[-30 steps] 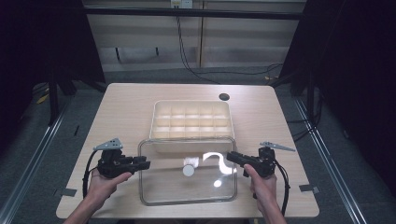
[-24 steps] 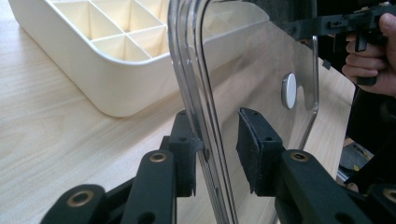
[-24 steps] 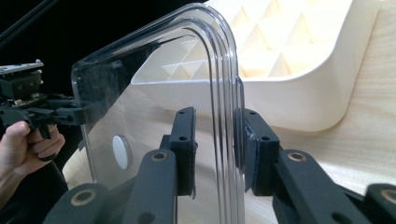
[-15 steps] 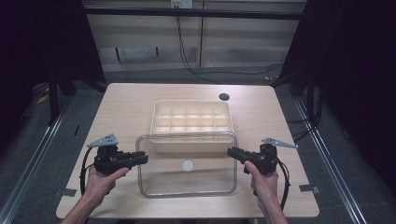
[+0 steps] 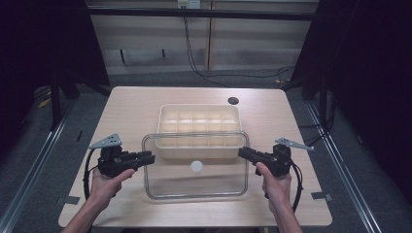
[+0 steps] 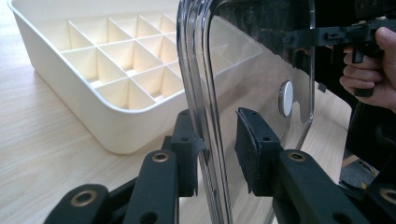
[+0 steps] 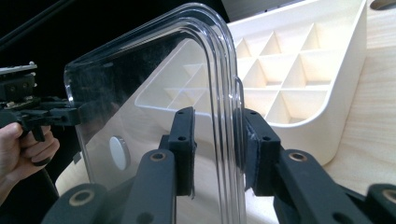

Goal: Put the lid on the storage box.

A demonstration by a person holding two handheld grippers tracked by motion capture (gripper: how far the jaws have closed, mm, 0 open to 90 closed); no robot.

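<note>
Our left hand-held gripper (image 5: 148, 158) has just finished closing on the left rim of the clear lid (image 5: 194, 182), which since a second ago has moved up the worktop (image 5: 131, 104) until its far edge overlaps the divided box (image 5: 199, 121), so we judge the lid is nearly placed. Our right hand-held gripper (image 5: 244, 153) clamps the right rim. Bare worktop lies open on both sides of the box, leaving room to ease the lid forward.

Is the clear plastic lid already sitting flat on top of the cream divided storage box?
No, the clear plastic lid is held by its side edges in front of the cream divided storage box, overlapping only its near rim.
</note>
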